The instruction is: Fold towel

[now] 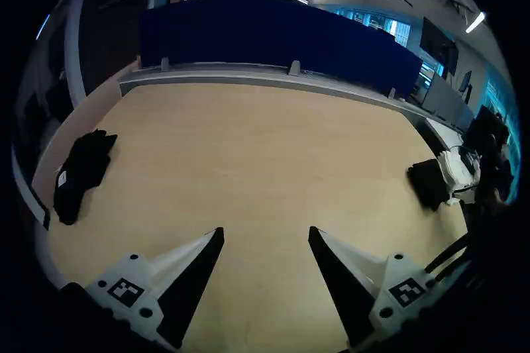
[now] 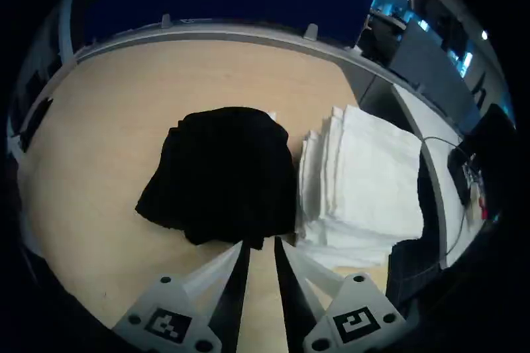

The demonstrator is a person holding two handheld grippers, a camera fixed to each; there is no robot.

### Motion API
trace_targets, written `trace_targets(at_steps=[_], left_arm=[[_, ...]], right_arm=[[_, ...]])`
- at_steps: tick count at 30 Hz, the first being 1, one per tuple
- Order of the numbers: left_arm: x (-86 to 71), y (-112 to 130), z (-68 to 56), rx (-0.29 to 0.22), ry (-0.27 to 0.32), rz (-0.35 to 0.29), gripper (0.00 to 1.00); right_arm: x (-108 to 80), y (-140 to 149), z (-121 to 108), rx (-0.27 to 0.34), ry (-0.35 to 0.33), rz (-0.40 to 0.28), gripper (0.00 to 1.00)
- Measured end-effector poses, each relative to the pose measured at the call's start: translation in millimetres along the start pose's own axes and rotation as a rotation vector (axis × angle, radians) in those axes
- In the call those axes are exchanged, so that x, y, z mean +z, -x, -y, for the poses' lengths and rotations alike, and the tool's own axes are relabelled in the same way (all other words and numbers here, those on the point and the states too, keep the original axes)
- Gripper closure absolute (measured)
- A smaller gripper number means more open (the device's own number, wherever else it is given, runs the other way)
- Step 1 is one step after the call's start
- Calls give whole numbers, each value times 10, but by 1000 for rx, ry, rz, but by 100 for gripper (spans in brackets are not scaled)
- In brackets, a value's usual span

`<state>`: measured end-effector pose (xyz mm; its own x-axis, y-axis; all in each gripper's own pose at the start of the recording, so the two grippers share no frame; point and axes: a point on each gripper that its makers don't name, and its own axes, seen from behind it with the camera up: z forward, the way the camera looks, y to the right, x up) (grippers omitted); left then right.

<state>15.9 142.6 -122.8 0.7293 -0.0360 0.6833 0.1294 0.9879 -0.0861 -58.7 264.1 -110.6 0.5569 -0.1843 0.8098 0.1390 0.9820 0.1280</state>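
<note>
Your left gripper [image 1: 266, 234] holds its jaws wide over the wooden table [image 1: 265, 148], a blue partition [image 1: 265, 35] behind. Your right gripper [image 2: 262, 242], jaws narrow, sits at the near edge of the black towel [image 2: 225, 167], beside white towels [image 2: 364, 181]. You cannot tell if it grips.

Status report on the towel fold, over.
Left gripper open, over table. Right gripper nearly closed at black towel near edge, grip unclear. White towel stack close beside it; nothing blocking.

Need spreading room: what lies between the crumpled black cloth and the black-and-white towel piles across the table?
Nothing: the left gripper view shows bare light wooden tabletop between the crumpled black cloth and the black-and-white towel piles.
</note>
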Motion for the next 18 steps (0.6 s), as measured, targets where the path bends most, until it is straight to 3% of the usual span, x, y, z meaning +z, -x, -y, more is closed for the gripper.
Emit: trace_targets(at_steps=[9, 11, 18], left_arm=[[-3, -29, 33, -8, 9, -10, 5], [-5, -36, 48, -9, 11, -13, 5], [-22, -51, 99, -6, 18, -22, 5]], right_arm=[[-61, -134, 52, 32, 16, -57, 11], [-76, -148, 79, 34, 13, -62, 7], [-154, -199, 125, 24, 30, -75, 7]])
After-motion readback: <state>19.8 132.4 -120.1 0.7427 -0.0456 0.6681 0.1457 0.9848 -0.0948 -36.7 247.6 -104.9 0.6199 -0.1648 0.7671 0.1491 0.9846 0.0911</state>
